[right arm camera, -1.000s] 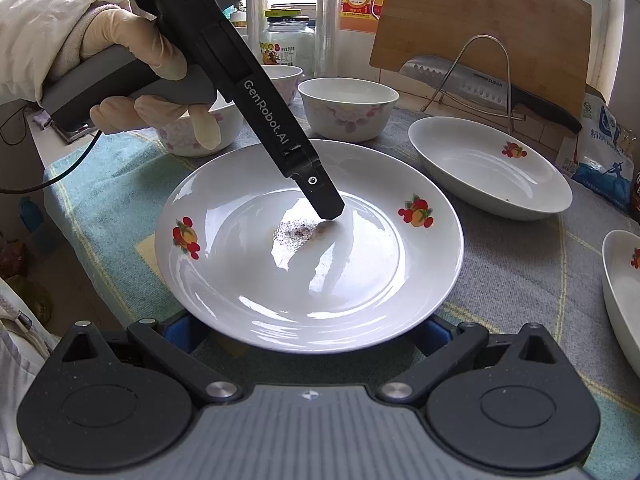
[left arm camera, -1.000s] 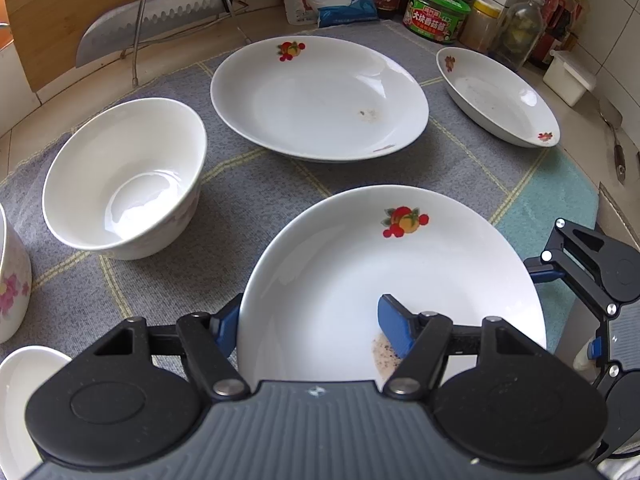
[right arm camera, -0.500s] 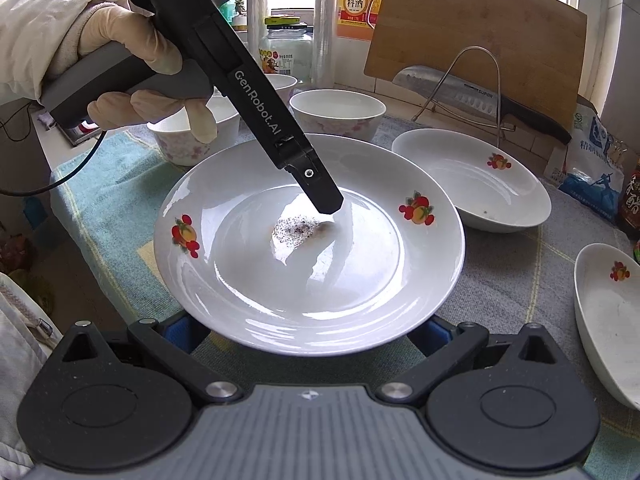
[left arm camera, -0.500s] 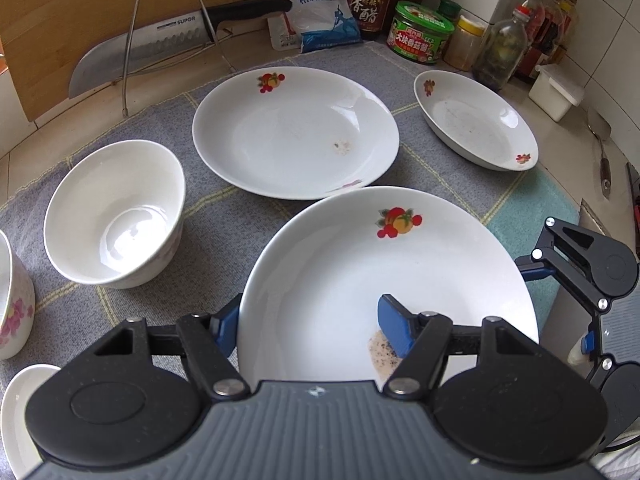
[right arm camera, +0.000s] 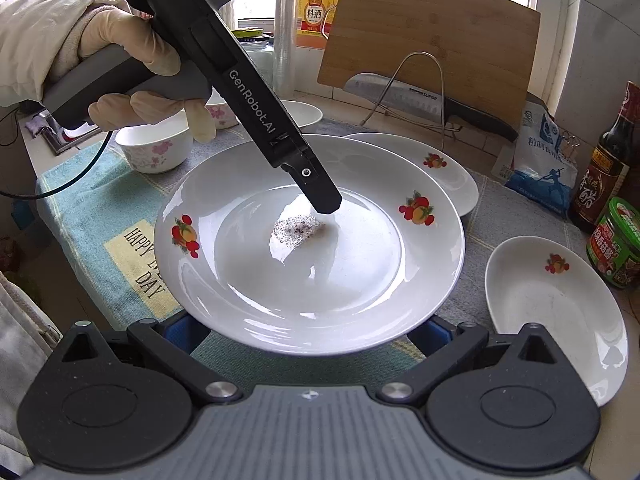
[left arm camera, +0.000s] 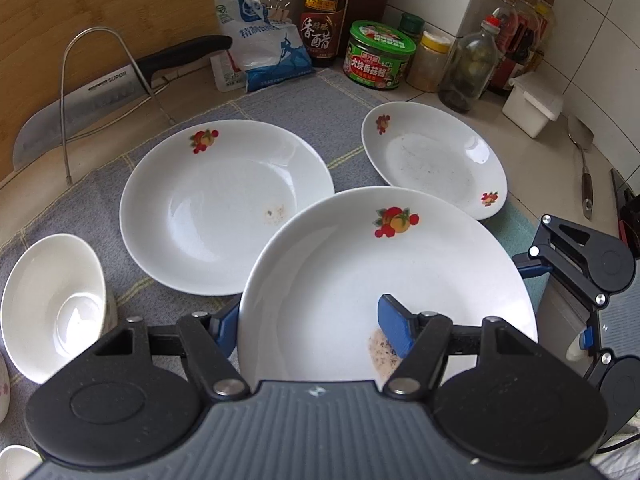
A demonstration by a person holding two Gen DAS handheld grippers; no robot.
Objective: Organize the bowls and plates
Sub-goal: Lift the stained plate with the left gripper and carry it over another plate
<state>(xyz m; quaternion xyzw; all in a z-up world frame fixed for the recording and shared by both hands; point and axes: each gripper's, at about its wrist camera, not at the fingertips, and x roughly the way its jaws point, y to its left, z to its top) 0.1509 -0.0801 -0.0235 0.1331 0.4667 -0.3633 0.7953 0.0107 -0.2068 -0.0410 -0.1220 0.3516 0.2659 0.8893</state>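
Little is sorted so far, judging by how the crockery lies spread over the cloth (left arm camera: pixel 320 104).

At the left, a plain bowl (left arm camera: pixel 52 308) stands alone, and the right wrist view shows a floral bowl (right arm camera: pixel 154 148) with others behind it, none visibly nested.

Right of the plain bowl lies the far plate (left arm camera: pixel 216 208), flat on the cloth with a brown smear in it and nothing stacked on it.

Next comes the held plate (left arm camera: pixel 384 280), carried by the left gripper (left arm camera: pixel 310 326). That gripper is clamped on the near rim, one blue pad on top by a peppery stain and the other under the edge. The plate is clear of the cloth and its far-left edge overlaps the far plate, so this looks like the first stacking step, with the plate not yet set down.

The right gripper (right arm camera: pixel 308 334) has its fingers spread wide, low beneath the plate's rim, gripping nothing.

At the far right, a deeper dish (left arm camera: pixel 432 164) sits alone.

What appears to be left is landing this plate on the far plate, then the dish, then gathering the bowls.
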